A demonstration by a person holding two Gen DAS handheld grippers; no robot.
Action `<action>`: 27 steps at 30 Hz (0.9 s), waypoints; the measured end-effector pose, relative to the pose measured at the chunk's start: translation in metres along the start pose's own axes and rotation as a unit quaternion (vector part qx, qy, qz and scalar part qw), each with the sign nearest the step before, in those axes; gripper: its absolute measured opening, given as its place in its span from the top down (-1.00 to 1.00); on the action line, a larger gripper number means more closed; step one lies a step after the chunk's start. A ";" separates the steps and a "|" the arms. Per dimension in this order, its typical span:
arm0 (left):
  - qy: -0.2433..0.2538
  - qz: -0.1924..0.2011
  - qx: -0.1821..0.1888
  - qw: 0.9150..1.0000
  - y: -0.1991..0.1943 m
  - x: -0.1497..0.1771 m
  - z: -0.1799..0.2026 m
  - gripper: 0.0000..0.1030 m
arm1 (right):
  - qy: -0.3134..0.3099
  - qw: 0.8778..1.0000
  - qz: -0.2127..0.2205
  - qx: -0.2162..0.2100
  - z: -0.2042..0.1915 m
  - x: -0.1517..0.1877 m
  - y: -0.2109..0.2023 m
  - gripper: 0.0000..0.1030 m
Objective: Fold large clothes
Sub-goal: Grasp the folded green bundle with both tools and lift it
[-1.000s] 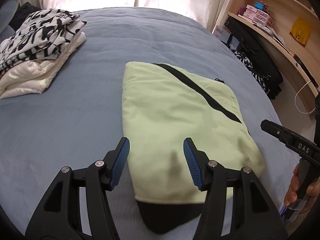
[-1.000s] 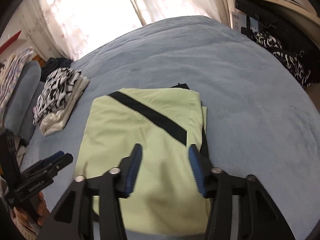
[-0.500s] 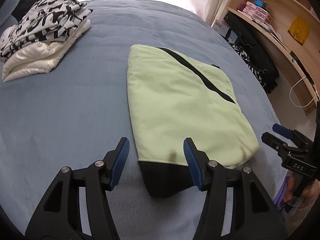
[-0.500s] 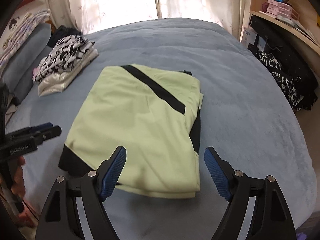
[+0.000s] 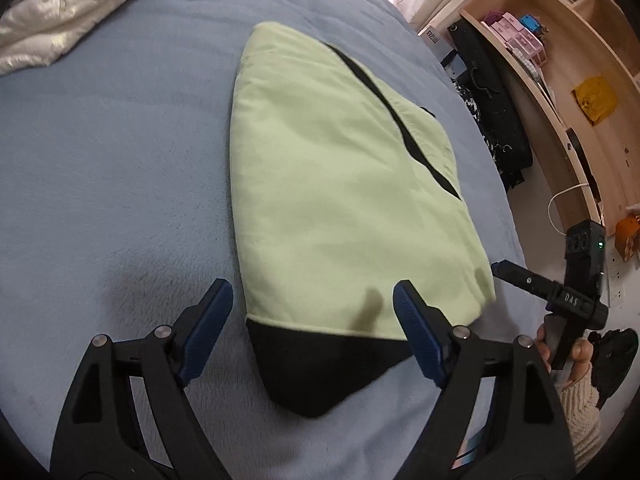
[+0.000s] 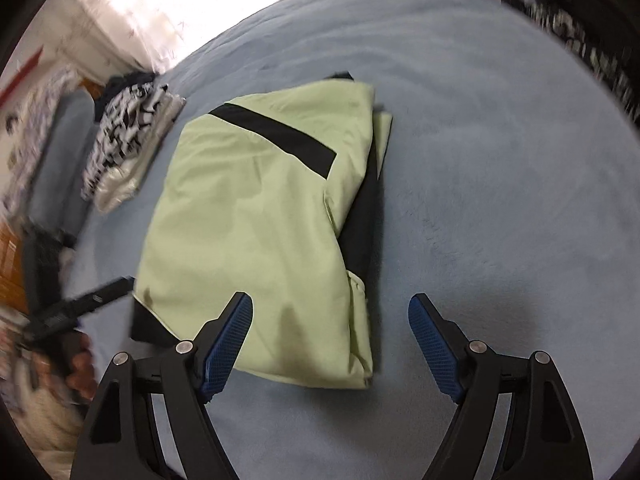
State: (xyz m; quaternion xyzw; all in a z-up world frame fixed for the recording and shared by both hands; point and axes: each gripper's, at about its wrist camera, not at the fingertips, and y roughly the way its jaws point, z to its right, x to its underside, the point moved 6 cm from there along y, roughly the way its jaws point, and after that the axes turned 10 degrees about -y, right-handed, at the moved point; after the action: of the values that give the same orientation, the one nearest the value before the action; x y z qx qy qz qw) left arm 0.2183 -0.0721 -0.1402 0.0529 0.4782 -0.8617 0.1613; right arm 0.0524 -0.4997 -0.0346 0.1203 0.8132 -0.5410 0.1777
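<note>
A folded light green garment (image 5: 340, 180) with a black stripe and a black near corner lies flat on the blue bedspread (image 5: 120, 160). My left gripper (image 5: 314, 324) hangs over that black corner with its jaws opening. The cloth lies below and between the blue pads (image 5: 212, 320), which do not press on it. In the right wrist view the garment (image 6: 248, 220) shows its layered right edge. My right gripper (image 6: 332, 344) stands open over the garment's near right corner, holding nothing. Each gripper also appears at the side of the other's view, held by a hand.
A stack of folded clothes (image 5: 60, 32), black-and-white patterned on top and cream below, sits at the bed's far left. Beyond the bed's right edge are black bags (image 5: 492, 112) and a wooden shelf unit (image 5: 560, 60) with boxes. Bare bedspread (image 6: 500, 160) lies right of the garment.
Both grippers have sunk toward the garment's near edge and their jaws have widened. The left now straddles the black corner and the right has shifted over the near right corner.
</note>
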 end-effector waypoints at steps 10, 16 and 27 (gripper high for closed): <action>-0.020 -0.042 0.040 0.998 0.048 -0.011 -0.001 -0.56 | 0.074 0.987 -0.025 -0.144 0.038 -0.023 0.059 -0.58; -0.019 -0.044 0.063 0.997 0.070 -0.025 0.006 -0.63 | 0.068 0.976 -0.002 -0.206 0.041 -0.043 0.083 -0.57; -0.004 -0.052 0.068 0.996 0.106 -0.053 0.031 -0.95 | 0.041 0.979 0.027 -0.197 0.038 -0.064 0.105 0.10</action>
State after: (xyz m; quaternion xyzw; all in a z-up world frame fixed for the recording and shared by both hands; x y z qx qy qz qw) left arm 0.3050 -0.1387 -0.1961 0.0348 0.4198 -0.8997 0.1140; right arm 0.1569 -0.4945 -0.1094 0.1265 0.9068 -0.3603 0.1788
